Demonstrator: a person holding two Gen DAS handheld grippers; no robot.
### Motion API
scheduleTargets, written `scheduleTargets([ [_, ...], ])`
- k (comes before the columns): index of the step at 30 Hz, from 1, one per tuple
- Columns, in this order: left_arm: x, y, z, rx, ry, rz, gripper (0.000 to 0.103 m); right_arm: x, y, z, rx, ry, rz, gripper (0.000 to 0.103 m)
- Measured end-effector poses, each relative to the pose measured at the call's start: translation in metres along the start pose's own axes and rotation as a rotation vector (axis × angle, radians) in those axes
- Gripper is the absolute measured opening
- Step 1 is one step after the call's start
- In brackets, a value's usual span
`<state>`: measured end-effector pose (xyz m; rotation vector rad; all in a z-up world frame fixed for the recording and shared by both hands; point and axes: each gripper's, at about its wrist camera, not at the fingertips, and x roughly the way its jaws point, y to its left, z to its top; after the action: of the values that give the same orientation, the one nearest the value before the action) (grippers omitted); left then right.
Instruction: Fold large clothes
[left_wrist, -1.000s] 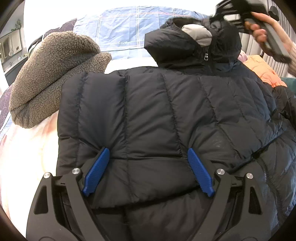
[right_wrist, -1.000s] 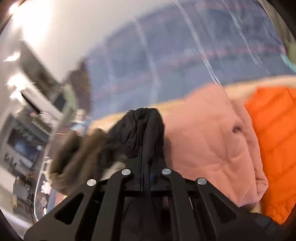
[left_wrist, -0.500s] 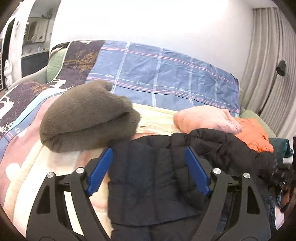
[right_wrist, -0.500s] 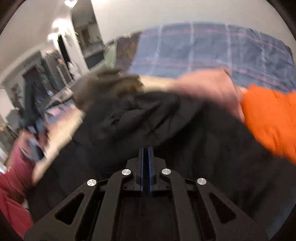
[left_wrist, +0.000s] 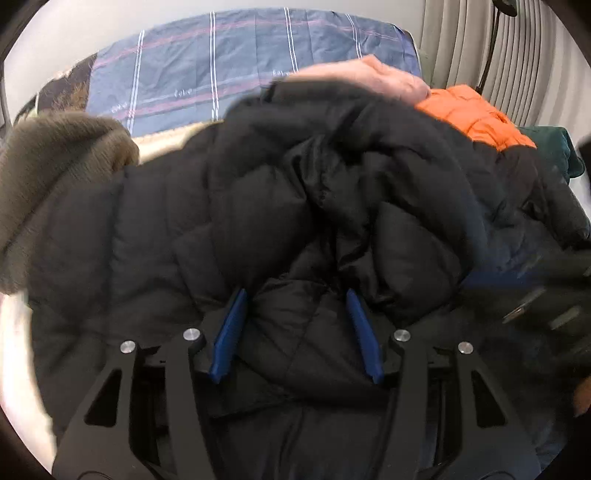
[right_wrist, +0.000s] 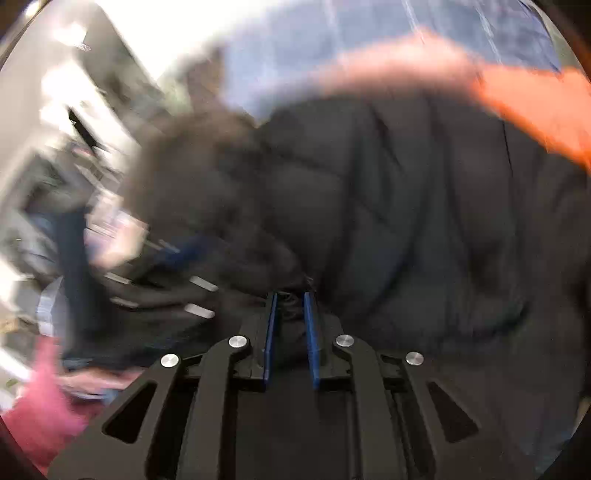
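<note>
Between the blue pads of the left gripper (left_wrist: 297, 334), angled downward, a fold of the black puffer jacket (left_wrist: 258, 206) bulges; its jaws, half open, have just been closing. The right gripper (right_wrist: 290, 339), also tilted down, has jaws that have just parted slightly, with dark fabric between them. The jacket lies crumpled on the bed (left_wrist: 162, 138). Only the left view shows sharply the brown fleece (left_wrist: 55, 155), pink garment (left_wrist: 376, 75) and orange jacket (left_wrist: 476, 118); the right view is blurred.

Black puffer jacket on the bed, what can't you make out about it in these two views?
- Left wrist: black jacket lower hem, cut off behind the left gripper.
- Right wrist: whether the right gripper pinches fabric, motion blur.
- Right wrist: room at left, smeared.
</note>
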<state>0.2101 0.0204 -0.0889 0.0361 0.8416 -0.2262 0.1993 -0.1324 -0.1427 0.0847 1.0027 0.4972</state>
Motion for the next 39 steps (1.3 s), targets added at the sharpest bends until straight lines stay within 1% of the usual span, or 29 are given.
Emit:
scheduleTargets([
  [1, 0.0, 0.001, 0.0, -0.005, 0.001, -0.012, 0.06, 0.0, -0.001, -0.006, 0.004, -0.043, 0.009, 0.012],
  [4, 0.0, 0.002, -0.004, -0.015, -0.014, -0.038, 0.065, -0.012, 0.004, -0.006, 0.003, -0.052, -0.022, 0.012],
  [6, -0.001, 0.003, -0.006, -0.016, -0.019, -0.044, 0.067, -0.027, 0.005, -0.012, 0.034, -0.077, -0.024, 0.017],
  [7, -0.002, 0.004, -0.005, -0.016, -0.021, -0.045, 0.068, -0.038, 0.003, -0.013, 0.049, -0.104, -0.028, 0.021],
  [8, -0.002, 0.004, -0.006, -0.016, -0.022, -0.046, 0.069, -0.057, -0.003, -0.02, 0.077, -0.159, -0.043, 0.035],
  [9, -0.002, 0.005, -0.008, -0.017, -0.023, -0.048, 0.069, -0.075, -0.008, -0.028, 0.106, -0.211, -0.05, 0.045],
  [10, -0.002, 0.005, -0.009, -0.019, -0.023, -0.051, 0.07, -0.094, -0.016, -0.036, 0.141, -0.265, -0.053, 0.048],
  [11, -0.001, 0.004, -0.007, -0.018, -0.021, -0.051, 0.07, -0.12, -0.031, -0.051, 0.205, -0.335, -0.058, 0.051],
  [13, -0.001, 0.003, -0.007, -0.012, -0.021, -0.043, 0.07, -0.159, -0.063, -0.077, 0.328, -0.424, -0.083, 0.054],
  [14, -0.001, 0.002, -0.007, -0.009, -0.021, -0.038, 0.07, -0.186, -0.09, -0.102, 0.438, -0.478, -0.13, 0.055],
  [15, -0.001, 0.002, -0.007, -0.007, -0.021, -0.036, 0.07, -0.2, -0.104, -0.118, 0.505, -0.503, -0.165, 0.055],
  [16, -0.001, 0.002, -0.007, -0.006, -0.022, -0.035, 0.07, -0.223, -0.128, -0.146, 0.619, -0.537, -0.22, 0.055],
  [17, -0.001, 0.002, -0.008, -0.007, -0.024, -0.036, 0.07, -0.24, -0.145, -0.17, 0.709, -0.564, -0.248, 0.055],
  [18, -0.001, 0.002, -0.008, -0.009, -0.024, -0.038, 0.07, -0.249, -0.153, -0.186, 0.765, -0.583, -0.256, 0.055],
  [19, -0.001, 0.003, -0.008, -0.011, -0.025, -0.039, 0.07, -0.265, -0.168, -0.217, 0.87, -0.62, -0.255, 0.055],
  [21, -0.001, 0.002, -0.008, -0.011, -0.027, -0.039, 0.07, -0.272, -0.183, -0.252, 0.992, -0.642, -0.219, 0.055],
  [22, -0.001, 0.002, -0.008, -0.011, -0.027, -0.04, 0.07, -0.269, -0.19, -0.268, 1.05, -0.645, -0.178, 0.055],
  [23, -0.001, 0.002, -0.008, -0.012, -0.027, -0.041, 0.07, -0.267, -0.196, -0.278, 1.093, -0.646, -0.143, 0.056],
  [25, -0.002, 0.004, -0.009, -0.015, -0.028, -0.045, 0.07, -0.261, -0.199, -0.283, 1.141, -0.682, -0.08, 0.056],
  [27, -0.002, 0.005, -0.009, -0.017, -0.03, -0.046, 0.07, -0.262, -0.201, -0.272, 1.159, -0.713, -0.093, 0.057],
  [29, -0.003, 0.007, -0.01, -0.021, -0.033, -0.05, 0.07, -0.263, -0.207, -0.264, 1.192, -0.737, -0.125, 0.058],
  [30, -0.003, 0.008, -0.01, -0.024, -0.034, -0.052, 0.07, -0.266, -0.211, -0.26, 1.192, -0.76, -0.15, 0.052],
  [31, -0.003, 0.008, -0.01, -0.026, -0.035, -0.053, 0.07, -0.272, -0.213, -0.258, 1.172, -0.786, -0.185, 0.041],
  [32, -0.004, 0.008, -0.01, -0.026, -0.037, -0.052, 0.07, -0.275, -0.214, -0.243, 1.131, -0.792, -0.244, 0.014],
  [33, -0.005, 0.009, -0.01, -0.026, -0.038, -0.052, 0.07, -0.277, -0.213, -0.231, 1.109, -0.801, -0.273, 0.008],
  [34, -0.006, 0.009, -0.01, -0.028, -0.041, -0.053, 0.07, -0.279, -0.211, -0.217, 1.083, -0.821, -0.278, 0.007],
  [37, -0.009, 0.012, -0.009, -0.045, -0.049, -0.07, 0.07, -0.285, -0.182, -0.143, 0.872, -0.868, -0.233, 0.007],
  [38, -0.011, 0.013, -0.009, -0.052, -0.054, -0.076, 0.07, -0.282, -0.159, -0.107, 0.76, -0.881, -0.207, 0.007],
  [39, -0.014, 0.015, -0.009, -0.06, -0.061, -0.082, 0.07, -0.278, -0.14, -0.079, 0.668, -0.882, -0.182, 0.007],
])
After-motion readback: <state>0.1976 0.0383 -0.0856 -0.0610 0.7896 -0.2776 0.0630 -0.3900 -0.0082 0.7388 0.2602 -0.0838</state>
